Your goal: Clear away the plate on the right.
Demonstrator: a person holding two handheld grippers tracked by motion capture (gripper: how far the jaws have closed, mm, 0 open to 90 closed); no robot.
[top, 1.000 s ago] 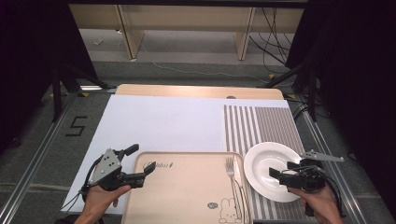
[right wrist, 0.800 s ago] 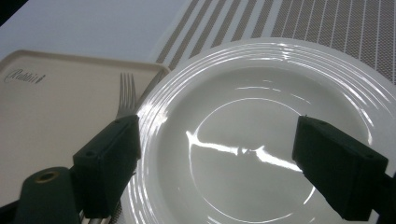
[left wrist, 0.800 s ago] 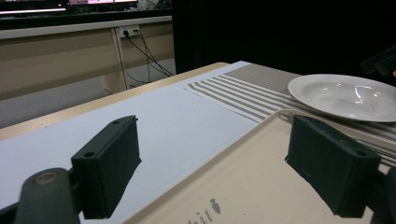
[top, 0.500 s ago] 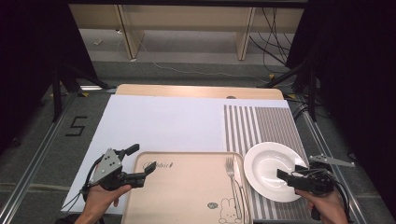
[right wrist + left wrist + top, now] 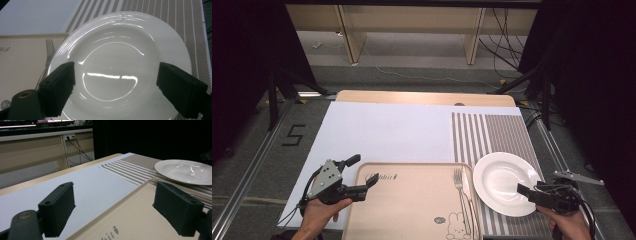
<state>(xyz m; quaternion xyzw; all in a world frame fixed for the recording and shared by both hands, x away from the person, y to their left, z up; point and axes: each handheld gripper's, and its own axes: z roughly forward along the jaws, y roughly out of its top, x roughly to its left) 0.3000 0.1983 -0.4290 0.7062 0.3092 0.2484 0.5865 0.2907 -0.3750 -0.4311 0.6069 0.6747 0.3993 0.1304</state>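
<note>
A white plate (image 5: 504, 180) rests on the striped placemat (image 5: 487, 135) at the front right. My right gripper (image 5: 526, 191) hovers open at the plate's near right rim, jaws pointing left across it. In the right gripper view the plate (image 5: 120, 62) lies below my open right gripper (image 5: 115, 87), nothing held. A fork (image 5: 460, 187) lies along the right side of the beige tray (image 5: 412, 205). My left gripper (image 5: 363, 171) stands open at the tray's left edge. In the left gripper view my left gripper (image 5: 115, 205) has one jaw over the white sheet and one over the tray (image 5: 135, 220).
A large white sheet (image 5: 387, 132) covers the table's left and middle, with the wooden table edge (image 5: 422, 97) beyond it. The tray bears a rabbit print (image 5: 454, 220) near its front. Dark floor with rails flanks the table on both sides.
My right gripper has drawn back to the right and toward the person, from over the plate's middle to its near rim. The left gripper has stayed put.
</note>
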